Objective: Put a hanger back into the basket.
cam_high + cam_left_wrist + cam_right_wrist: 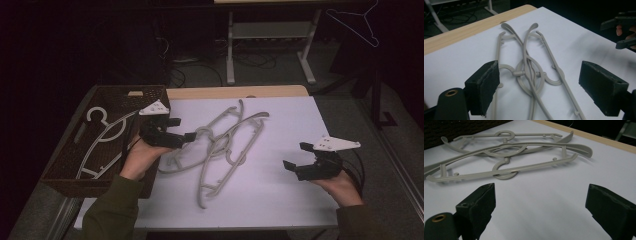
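Tongs wide over the tangled hangers

Both forearms come in from the near edge, a pair of tongs in each hand. My left tongs (186, 129) stand wide with nothing between the pads, hovering right at the left end of the grey hangers (225, 145), which lie crossed and hooked together on the white sheet (280, 185) covering the tabletop, left of its middle. My right tongs (296, 156) are also spread wide and empty, held over bare sheet well apart from the hangers, toward the near right. At the left edge sits a dark woven basket (65, 175) with one white hanger (102, 135) lying inside.
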The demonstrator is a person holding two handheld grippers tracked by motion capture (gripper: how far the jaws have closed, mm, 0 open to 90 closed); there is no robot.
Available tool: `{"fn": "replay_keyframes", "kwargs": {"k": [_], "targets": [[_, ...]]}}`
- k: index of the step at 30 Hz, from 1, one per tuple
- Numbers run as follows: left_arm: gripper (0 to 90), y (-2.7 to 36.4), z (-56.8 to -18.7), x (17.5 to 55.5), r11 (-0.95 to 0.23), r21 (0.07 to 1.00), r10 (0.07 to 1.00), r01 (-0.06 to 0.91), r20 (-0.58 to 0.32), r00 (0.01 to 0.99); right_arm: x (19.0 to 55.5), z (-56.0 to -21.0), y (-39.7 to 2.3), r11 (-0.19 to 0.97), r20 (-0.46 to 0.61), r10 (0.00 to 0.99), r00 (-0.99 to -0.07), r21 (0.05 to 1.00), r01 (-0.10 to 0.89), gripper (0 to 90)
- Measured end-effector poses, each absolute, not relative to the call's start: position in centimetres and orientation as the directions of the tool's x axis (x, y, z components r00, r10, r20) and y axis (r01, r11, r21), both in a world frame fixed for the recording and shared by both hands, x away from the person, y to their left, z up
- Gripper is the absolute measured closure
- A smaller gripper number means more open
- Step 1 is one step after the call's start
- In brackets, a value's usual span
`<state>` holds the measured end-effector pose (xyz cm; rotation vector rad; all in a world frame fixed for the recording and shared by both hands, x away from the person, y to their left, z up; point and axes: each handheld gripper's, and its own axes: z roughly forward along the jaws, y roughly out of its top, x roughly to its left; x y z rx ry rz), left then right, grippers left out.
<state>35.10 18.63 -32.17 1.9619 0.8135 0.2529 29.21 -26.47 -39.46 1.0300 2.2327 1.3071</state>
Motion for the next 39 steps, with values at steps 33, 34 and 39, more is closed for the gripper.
{"fn": "replay_keyframes", "kwargs": {"k": [33,34,39], "targets": [[50.4,13.2,-42.7,34.6,-0.533,0.651,0.650,0.541,-0.095,0.754,29.4,-39.7,-26.2,0.323,0.051,0.731,-0.680,0.852,0.411,8.9],[51.7,13.2,-42.8,34.6,-0.532,0.651,0.650,0.541,-0.096,0.754,29.4,-39.7,-26.2,0.323,0.052,0.731,-0.680,0.852,0.412,8.9],[55.5,13.0,-43.0,34.6,-0.526,0.649,0.666,0.550,-0.089,0.741,29.4,-39.7,-26.2,0.320,0.055,0.732,-0.679,0.852,0.414,8.9]]}}
